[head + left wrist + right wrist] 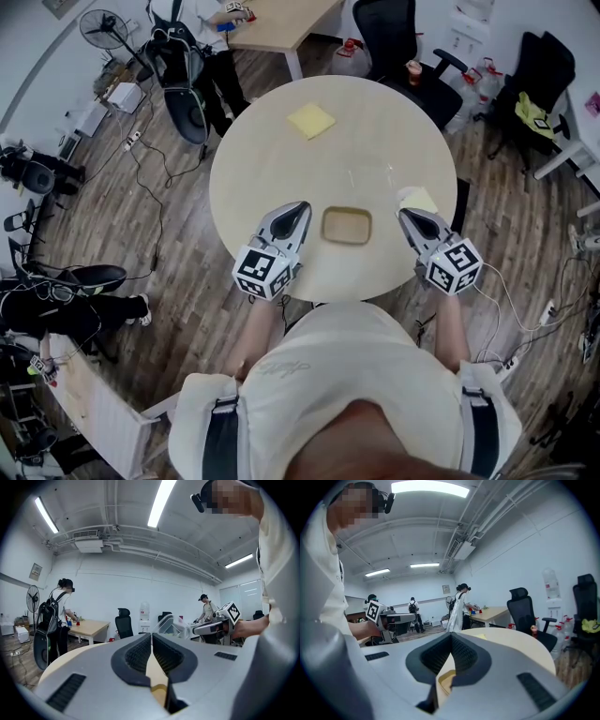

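Note:
A round pale wooden table (281, 159) lies before me. A shallow tan rectangular dish (347, 226) sits near its front edge, between my two grippers. Left of the dish, my left gripper (301, 209) is shut with nothing in it, its jaws meeting at the tips (151, 637). Right of the dish, my right gripper (404, 215) is also shut and empty (451, 637), its tip just short of a pale yellow pad (419, 198). A yellow square sheet (310, 120) lies at the far side. A clear plastic item (171, 623) stands mid-table.
A black office chair (389, 37) stands behind the table, and another with bags (534, 75) at the far right. A person (202, 37) stands by a wooden desk (277, 23) at the back left. Cables and a fan (103, 28) occupy the floor on the left.

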Action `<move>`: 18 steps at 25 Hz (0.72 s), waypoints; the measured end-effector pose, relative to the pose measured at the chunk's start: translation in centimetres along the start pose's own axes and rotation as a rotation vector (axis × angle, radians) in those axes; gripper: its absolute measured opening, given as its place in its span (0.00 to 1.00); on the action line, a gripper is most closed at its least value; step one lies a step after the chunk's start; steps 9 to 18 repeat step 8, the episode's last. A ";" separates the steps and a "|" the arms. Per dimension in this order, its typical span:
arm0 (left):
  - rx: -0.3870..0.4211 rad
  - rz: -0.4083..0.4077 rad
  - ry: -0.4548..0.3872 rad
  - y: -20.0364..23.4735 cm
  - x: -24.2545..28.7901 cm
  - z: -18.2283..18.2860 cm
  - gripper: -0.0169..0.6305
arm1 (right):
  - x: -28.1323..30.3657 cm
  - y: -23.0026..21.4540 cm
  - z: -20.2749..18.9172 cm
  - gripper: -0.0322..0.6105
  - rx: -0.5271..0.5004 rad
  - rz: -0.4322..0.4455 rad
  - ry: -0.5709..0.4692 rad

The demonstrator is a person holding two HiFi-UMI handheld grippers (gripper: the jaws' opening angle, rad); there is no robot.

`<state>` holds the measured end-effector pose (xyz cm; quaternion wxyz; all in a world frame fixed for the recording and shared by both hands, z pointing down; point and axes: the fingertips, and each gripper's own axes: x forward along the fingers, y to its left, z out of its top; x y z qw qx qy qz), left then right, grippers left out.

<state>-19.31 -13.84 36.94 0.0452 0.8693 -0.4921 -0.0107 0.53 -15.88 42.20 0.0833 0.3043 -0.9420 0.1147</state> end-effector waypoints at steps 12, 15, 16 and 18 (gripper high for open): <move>-0.014 0.013 0.006 0.9 -0.7 -0.7 0.07 | 0.4 0.0 0.1 0.06 0.001 -0.022 0.014; -0.014 0.013 0.006 0.9 -0.7 -0.7 0.07 | 0.4 0.0 0.1 0.06 0.001 -0.022 0.014; -0.014 0.013 0.006 0.9 -0.7 -0.7 0.07 | 0.4 0.0 0.1 0.06 0.001 -0.022 0.014; -0.014 0.013 0.006 0.9 -0.7 -0.7 0.07 | 0.4 0.0 0.1 0.06 0.001 -0.022 0.014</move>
